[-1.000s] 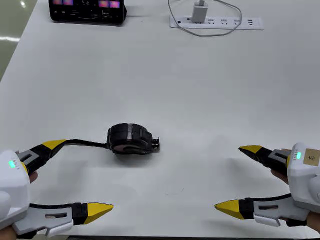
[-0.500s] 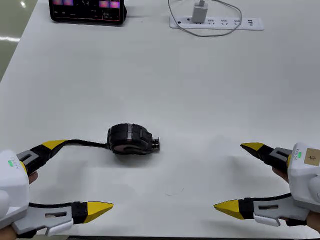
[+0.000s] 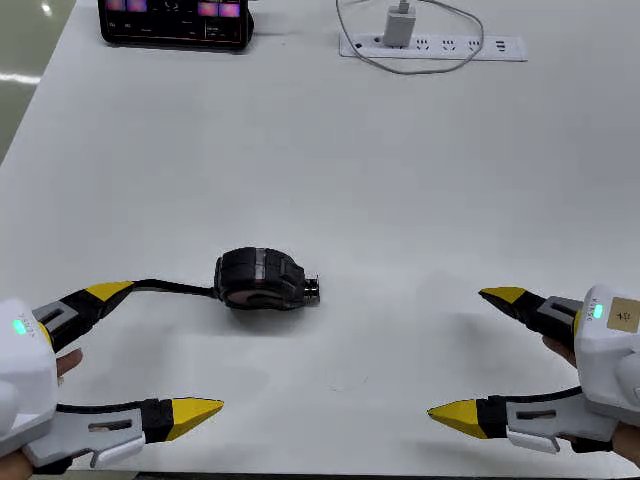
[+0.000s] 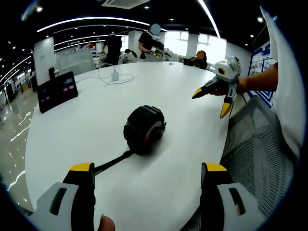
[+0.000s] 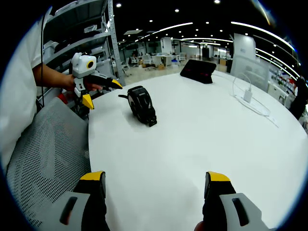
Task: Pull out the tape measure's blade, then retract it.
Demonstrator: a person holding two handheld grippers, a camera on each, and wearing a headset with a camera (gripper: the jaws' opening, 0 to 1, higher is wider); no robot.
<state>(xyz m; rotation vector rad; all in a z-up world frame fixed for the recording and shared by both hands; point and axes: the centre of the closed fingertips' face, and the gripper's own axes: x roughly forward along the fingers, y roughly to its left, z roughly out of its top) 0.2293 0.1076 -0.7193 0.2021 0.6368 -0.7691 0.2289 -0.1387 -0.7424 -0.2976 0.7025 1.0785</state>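
A black tape measure (image 3: 259,279) lies on the white table, its blade tip facing right and a black wrist strap (image 3: 172,287) trailing to the left. It also lies ahead in the left gripper view (image 4: 144,129) and far ahead in the right gripper view (image 5: 141,104). My left gripper (image 3: 160,350) hovers open at the near left, one yellow fingertip (image 3: 108,291) close to the strap's end. My right gripper (image 3: 478,355) hovers open at the near right, well apart from the tape measure. Both hold nothing.
A dark device with a lit screen (image 3: 175,20) stands at the far left of the table. A white power strip (image 3: 432,44) with a plugged charger and looped cable lies at the far middle. A mesh chair (image 5: 43,154) stands by the near edge. People sit in the background.
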